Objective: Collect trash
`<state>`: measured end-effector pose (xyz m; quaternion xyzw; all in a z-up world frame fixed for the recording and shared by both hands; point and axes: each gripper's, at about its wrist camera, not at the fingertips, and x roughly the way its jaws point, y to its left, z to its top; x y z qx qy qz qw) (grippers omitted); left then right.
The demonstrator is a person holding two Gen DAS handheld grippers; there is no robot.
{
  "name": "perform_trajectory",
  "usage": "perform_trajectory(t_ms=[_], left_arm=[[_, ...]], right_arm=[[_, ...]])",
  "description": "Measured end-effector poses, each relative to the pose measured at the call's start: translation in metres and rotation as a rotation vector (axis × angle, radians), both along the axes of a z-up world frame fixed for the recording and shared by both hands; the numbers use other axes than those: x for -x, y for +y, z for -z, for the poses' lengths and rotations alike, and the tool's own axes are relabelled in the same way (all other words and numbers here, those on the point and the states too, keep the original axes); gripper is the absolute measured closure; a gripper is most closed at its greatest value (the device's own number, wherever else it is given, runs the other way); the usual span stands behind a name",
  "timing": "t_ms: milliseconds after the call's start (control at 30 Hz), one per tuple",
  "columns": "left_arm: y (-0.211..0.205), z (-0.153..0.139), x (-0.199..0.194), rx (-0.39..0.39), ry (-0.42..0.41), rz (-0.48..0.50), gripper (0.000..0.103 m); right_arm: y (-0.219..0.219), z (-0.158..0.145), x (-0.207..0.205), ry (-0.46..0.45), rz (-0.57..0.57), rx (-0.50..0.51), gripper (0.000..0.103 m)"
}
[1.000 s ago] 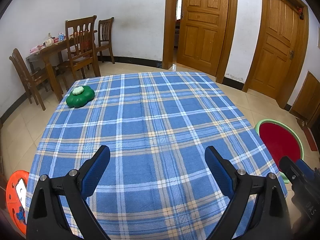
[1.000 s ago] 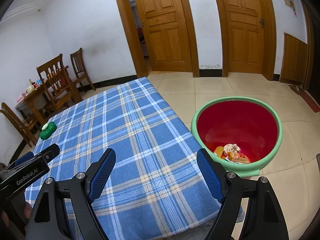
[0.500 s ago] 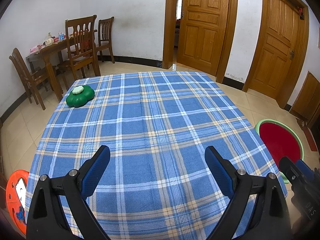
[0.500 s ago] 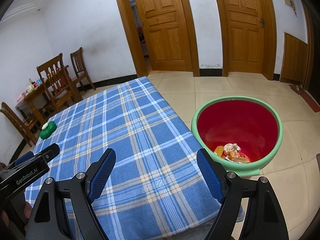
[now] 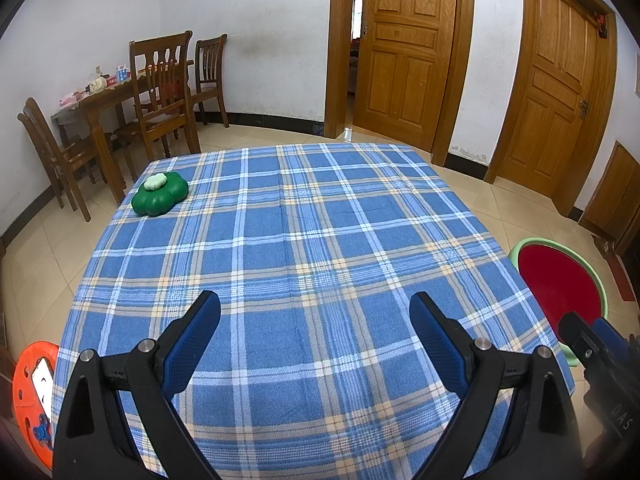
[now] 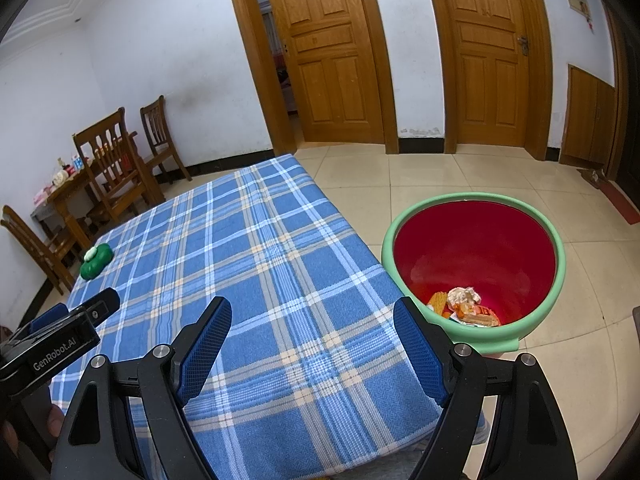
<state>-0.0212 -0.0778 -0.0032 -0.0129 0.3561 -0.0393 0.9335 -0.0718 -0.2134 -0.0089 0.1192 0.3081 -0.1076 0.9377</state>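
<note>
A red bin with a green rim (image 6: 472, 260) stands on the floor right of the table; crumpled wrappers and paper trash (image 6: 464, 304) lie at its bottom. Its rim also shows at the right in the left wrist view (image 5: 560, 276). My left gripper (image 5: 314, 316) hovers open over the near part of the blue plaid tablecloth (image 5: 300, 248), nothing between its fingers. My right gripper (image 6: 312, 324) is open and empty above the table's near right corner, just left of the bin. A green flower-shaped object (image 5: 160, 194) with a pale top sits at the far left corner.
Wooden chairs and a side table (image 5: 132, 112) with small items stand at the back left. Two wooden doors (image 5: 400, 52) line the far wall, one ajar. An orange stool (image 5: 32, 396) is at the table's near left. Tiled floor surrounds the table.
</note>
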Motion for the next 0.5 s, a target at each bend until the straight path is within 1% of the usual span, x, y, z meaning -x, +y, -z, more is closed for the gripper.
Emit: perform_trajectory(t_ms=[500], left_arm=[[-0.0017, 0.0012, -0.0008, -0.002, 0.004, 0.012, 0.009]], right_arm=[[-0.0005, -0.0004, 0.0000, 0.000, 0.000, 0.000, 0.019]])
